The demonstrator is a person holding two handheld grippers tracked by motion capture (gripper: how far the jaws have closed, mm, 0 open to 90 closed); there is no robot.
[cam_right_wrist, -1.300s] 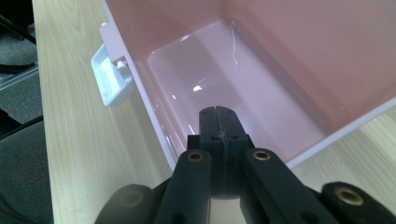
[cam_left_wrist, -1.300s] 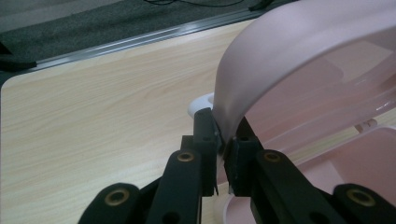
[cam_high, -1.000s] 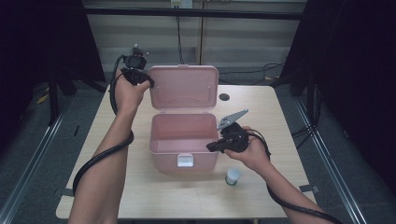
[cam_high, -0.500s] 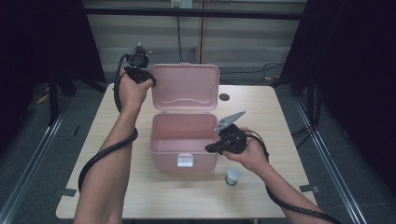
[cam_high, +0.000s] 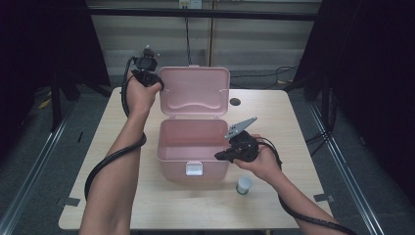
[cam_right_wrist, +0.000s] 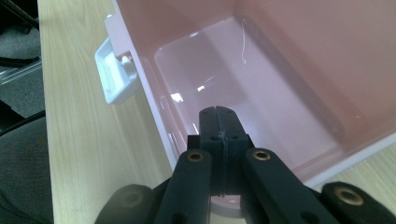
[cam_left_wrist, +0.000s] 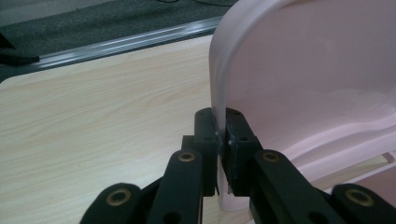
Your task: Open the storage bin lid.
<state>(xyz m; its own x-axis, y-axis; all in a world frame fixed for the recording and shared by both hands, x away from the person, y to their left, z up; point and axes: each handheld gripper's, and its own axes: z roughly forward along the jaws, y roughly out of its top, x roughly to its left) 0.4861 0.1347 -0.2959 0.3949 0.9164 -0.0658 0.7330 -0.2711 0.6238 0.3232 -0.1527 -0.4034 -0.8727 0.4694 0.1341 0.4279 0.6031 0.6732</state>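
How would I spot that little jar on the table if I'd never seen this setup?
Find the open pink box mid-table. Just off its front right corner, below the right gripper, stands the small jar: round, pale-lidded, the smallest thing there.

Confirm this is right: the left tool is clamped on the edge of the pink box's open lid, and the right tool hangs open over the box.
Not quite. The right tool is shut, its jaws pressed together with nothing between them, as the right gripper view shows. The left tool does clamp the open lid of the pink box.

Glossy smooth pink plastic box (cam_high: pixel 193 147), white plastic latch (cam_right_wrist: pixel 114 72), pale matt wood-grain surface (cam_high: pixel 288 122), matt black tool (cam_left_wrist: pixel 219 154) jaws
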